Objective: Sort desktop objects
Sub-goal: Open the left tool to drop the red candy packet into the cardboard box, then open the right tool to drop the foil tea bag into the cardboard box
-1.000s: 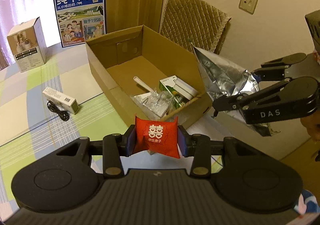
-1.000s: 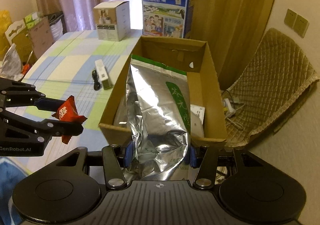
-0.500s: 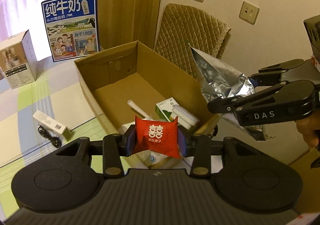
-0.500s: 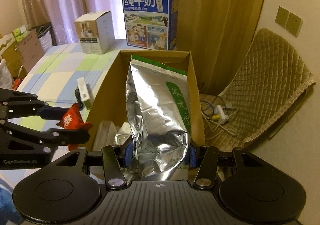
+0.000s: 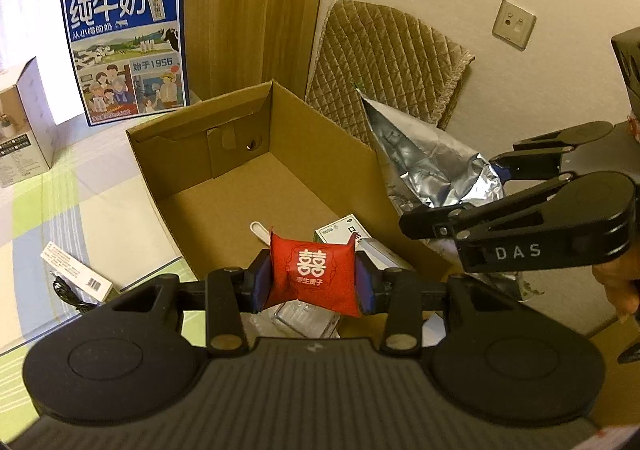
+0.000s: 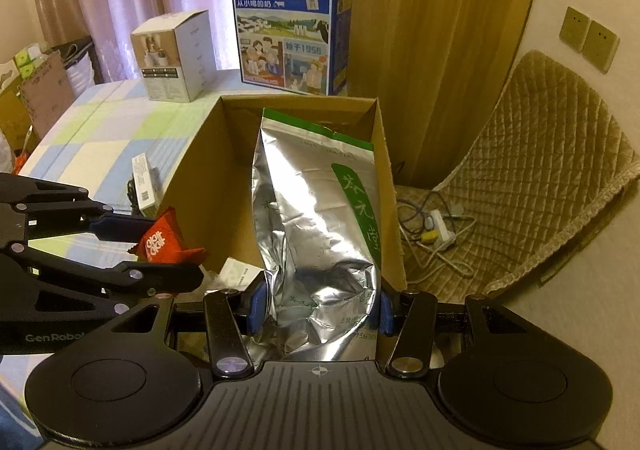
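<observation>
**Q:** Left wrist view, what do the two blue pads pinch?

**A:** The left gripper clamps a red candy packet by its two sides, white characters facing the camera. The packet hangs over the near end of the open cardboard box, above a white scoop, a green-and-white carton and a clear wrapper lying on the box floor.

**Q:** And the other hand's tool?

**A:** The right gripper squeezes the lower part of a silver foil bag with a green top strip; the foil is creased between the pads. The bag stands upright above the box's right wall. In the left wrist view the same gripper enters from the right edge, part of a hand behind it, the bag tilted over the box's right rim.

**Q:** Where does the box sit?

**A:** On the checked tablecloth, at the table's right edge, just beside a quilted chair.

**Q:** What else stands on the table?

**A:** A blue milk case at the far edge behind the box, a white product box to its left, and a slim white carton with a black cable left of the cardboard box.

**Q:** Are the two held items touching?

**A:** No; they are apart, packet left, bag right.
</observation>
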Demonstrator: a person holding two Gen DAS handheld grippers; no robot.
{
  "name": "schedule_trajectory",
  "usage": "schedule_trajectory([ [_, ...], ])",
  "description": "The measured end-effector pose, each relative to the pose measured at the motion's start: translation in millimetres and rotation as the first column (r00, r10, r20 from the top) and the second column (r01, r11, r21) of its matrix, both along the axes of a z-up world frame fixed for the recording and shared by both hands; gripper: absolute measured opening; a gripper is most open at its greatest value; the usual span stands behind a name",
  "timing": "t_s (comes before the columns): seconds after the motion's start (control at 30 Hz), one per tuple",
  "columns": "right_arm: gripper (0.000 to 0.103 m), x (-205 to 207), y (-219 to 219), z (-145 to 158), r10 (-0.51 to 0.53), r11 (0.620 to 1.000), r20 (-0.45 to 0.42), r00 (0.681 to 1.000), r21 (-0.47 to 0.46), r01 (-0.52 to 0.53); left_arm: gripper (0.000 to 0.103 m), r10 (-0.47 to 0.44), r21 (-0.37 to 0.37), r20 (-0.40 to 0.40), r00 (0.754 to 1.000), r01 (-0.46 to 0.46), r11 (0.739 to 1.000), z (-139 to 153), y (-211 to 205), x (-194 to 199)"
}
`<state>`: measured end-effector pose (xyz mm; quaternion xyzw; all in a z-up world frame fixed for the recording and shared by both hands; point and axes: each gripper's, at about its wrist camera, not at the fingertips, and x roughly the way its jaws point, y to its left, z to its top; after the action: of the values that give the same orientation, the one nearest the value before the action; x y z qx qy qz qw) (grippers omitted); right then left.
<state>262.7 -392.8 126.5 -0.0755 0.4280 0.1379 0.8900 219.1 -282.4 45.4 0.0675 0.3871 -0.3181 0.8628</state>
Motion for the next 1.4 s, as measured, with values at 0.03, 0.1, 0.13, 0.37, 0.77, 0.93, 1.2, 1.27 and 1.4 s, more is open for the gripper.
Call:
schedule_trajectory([
  [0.03, 0.049, 2, 0, -2, 0.000, 1.000, -0.002, 1.000, -0.002, 0.000, 0.037, -0.001, 0.000, -0.002, 1.000, 0.001, 1.000, -2, 0, 2],
  [0.1, 0.049, 6, 1, -6, -0.002, 1.000, -0.007, 1.000, -0.006, 0.002, 0.038, 0.000, -0.001, -0.007, 1.000, 0.000, 1.000, -5, -1, 6],
  [0.13, 0.049, 9, 1, -8, -0.003, 1.000, -0.009, 1.000, -0.006, 0.003, 0.038, 0.001, -0.001, -0.008, 1.000, -0.001, 1.000, -7, -1, 8],
  [0.37, 0.049, 17, 2, -20, -0.005, 1.000, -0.025, 1.000, -0.010, 0.004, 0.056, 0.033, 0.028, 0.013, 0.999, -0.033, 0.999, -14, 0, 23],
  [0.77, 0.049, 31, 9, -23, -0.005, 1.000, -0.021, 1.000, -0.003, 0.005, 0.056, 0.082, 0.010, 0.018, 0.996, -0.082, 0.997, -15, 31, 19],
  [0.93, 0.049, 38, 17, -18, 0.003, 1.000, -0.010, 1.000, 0.005, -0.003, 0.056, 0.094, -0.003, 0.011, 0.995, -0.094, 0.996, -16, 39, 14],
  [1.2, 0.068, 44, 27, -8, -0.006, 1.000, 0.033, 0.999, 0.013, 0.005, 0.056, 0.113, -0.011, 0.016, 0.994, -0.112, 0.994, -14, 48, 10],
  [1.27, 0.068, 42, 29, -7, 0.000, 1.000, 0.038, 0.999, -0.002, 0.000, 0.056, 0.115, -0.012, 0.015, 0.993, -0.115, 0.993, -14, 50, 9],
  [1.4, 0.068, 37, 31, -6, 0.004, 1.000, 0.035, 0.999, -0.003, -0.004, 0.056, 0.124, -0.014, 0.009, 0.992, -0.123, 0.992, -14, 53, 6],
])
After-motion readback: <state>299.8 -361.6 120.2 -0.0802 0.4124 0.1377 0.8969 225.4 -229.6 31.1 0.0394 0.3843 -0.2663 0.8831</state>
